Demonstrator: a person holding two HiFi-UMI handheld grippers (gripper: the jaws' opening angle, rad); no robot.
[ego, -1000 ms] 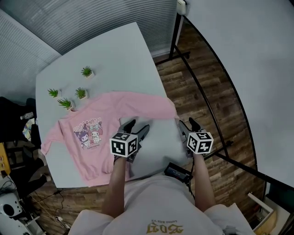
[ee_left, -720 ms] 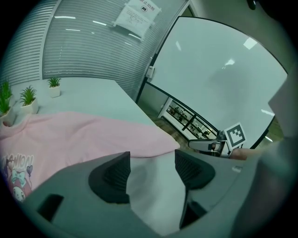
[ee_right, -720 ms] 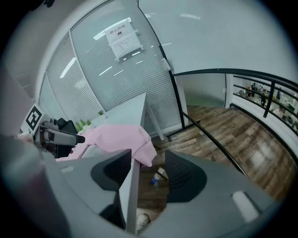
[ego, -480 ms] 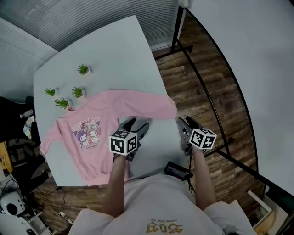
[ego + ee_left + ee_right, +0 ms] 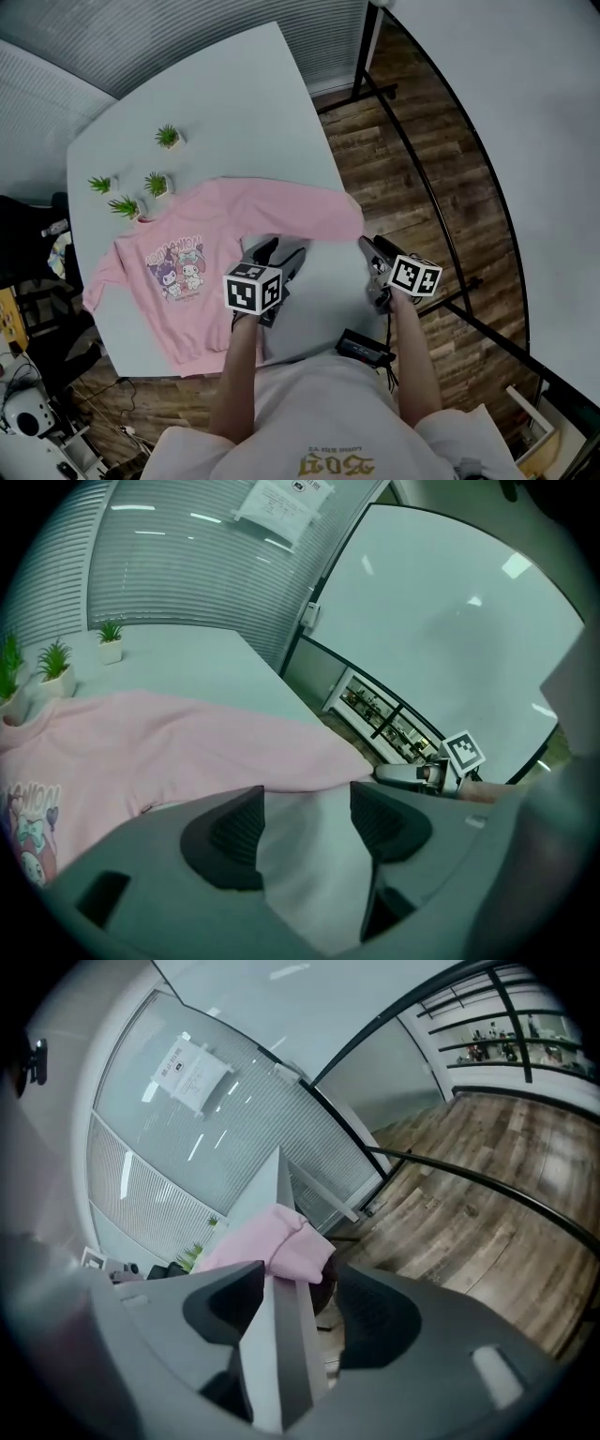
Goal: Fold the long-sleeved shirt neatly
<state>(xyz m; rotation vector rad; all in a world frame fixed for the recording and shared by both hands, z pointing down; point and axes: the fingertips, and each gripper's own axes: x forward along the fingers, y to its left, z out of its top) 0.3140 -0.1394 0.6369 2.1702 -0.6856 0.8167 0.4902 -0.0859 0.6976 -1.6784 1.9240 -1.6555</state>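
Beside the pink shirt (image 5: 211, 248), left gripper (image 5: 281, 253) and right gripper (image 5: 373, 246) have jaws apart, gripping nothing.

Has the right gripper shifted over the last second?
Yes: the right gripper has rolled and edged nearer the sleeve cuff at the table edge.

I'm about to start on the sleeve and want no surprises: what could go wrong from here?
The cuff overhangs the table edge; a missed grab could let it slide off. The open right gripper hovers at that edge and may pinch the table, not the cuff. Three plants stand beside the shirt; dragging it could tip them.
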